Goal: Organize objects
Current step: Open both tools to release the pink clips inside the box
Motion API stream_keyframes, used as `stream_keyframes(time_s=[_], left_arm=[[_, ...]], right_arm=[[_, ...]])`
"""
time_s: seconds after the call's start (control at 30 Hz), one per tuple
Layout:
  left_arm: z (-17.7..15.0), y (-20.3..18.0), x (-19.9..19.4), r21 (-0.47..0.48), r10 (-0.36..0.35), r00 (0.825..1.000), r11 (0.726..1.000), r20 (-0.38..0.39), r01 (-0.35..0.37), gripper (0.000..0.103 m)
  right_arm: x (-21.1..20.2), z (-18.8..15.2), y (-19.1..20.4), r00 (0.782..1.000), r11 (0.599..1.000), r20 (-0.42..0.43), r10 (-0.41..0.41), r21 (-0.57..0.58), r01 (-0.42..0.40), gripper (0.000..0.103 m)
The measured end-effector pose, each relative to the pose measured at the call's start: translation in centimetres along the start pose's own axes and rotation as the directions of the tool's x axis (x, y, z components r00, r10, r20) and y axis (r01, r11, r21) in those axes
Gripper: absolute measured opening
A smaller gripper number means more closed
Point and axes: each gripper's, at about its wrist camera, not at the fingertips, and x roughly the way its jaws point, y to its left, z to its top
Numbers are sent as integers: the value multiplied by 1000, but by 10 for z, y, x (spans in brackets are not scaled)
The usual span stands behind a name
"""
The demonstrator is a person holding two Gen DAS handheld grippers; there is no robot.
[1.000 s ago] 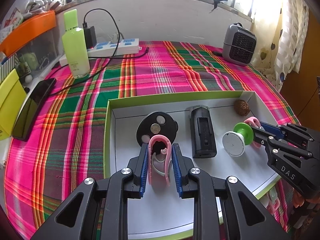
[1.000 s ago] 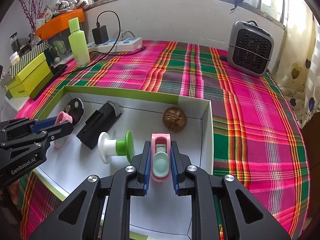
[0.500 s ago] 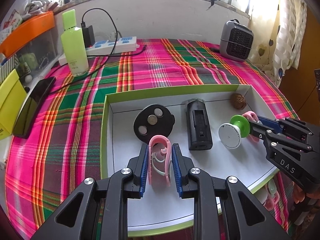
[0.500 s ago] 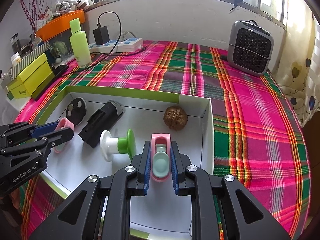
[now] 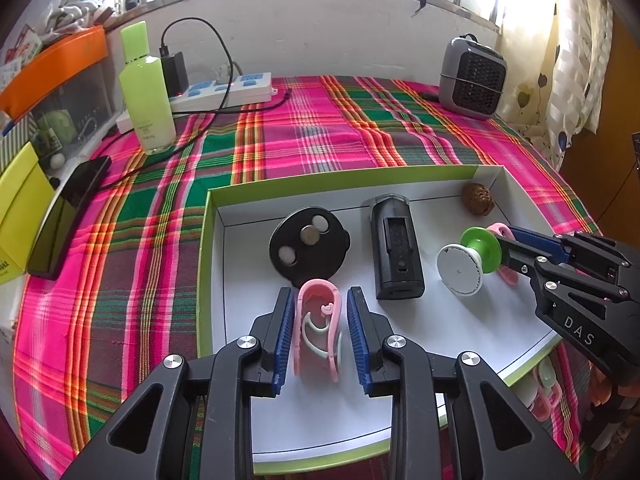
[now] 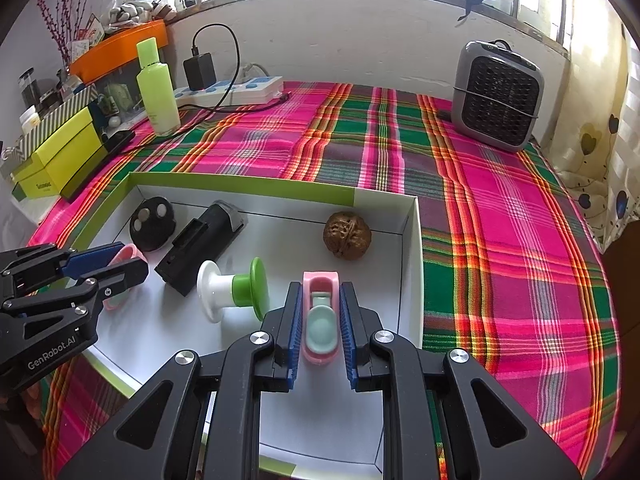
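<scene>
Left wrist view: a green-rimmed white tray [image 5: 206, 240] is seen on the plaid-covered bench [image 5: 320, 128], with a black disc [image 5: 308, 246], a black holder [image 5: 394, 252] and a walnut [image 5: 478, 198] lying inside. Over it, the left gripper [image 5: 320, 334] is spread apart around a pink clip [image 5: 318, 328], its pads just clear of the clip's sides. From the right wrist, the right gripper [image 6: 320, 322] is seen clamped on another pink clip [image 6: 320, 320], beside a green-and-white spool [image 6: 234, 290].
</scene>
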Motion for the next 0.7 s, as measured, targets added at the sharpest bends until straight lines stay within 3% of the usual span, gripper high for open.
stream_keyframes(time_s=[0.17, 0.53, 0.7], left_arm=[[0, 0, 0, -2, -6, 1000, 1000, 0, 6, 32], [-4, 2, -10, -26, 11, 1000, 1000, 5, -11, 39], [-6, 3, -17, -32, 28, 999, 999, 18, -28, 40]], right_arm=[[-1, 0, 0, 1000, 1000, 0, -2, 4, 2, 19], [-8, -2, 3, 1000, 1000, 15, -11, 1, 11, 37], [-16, -5, 5, 999, 1000, 33, -21, 4, 21, 40]])
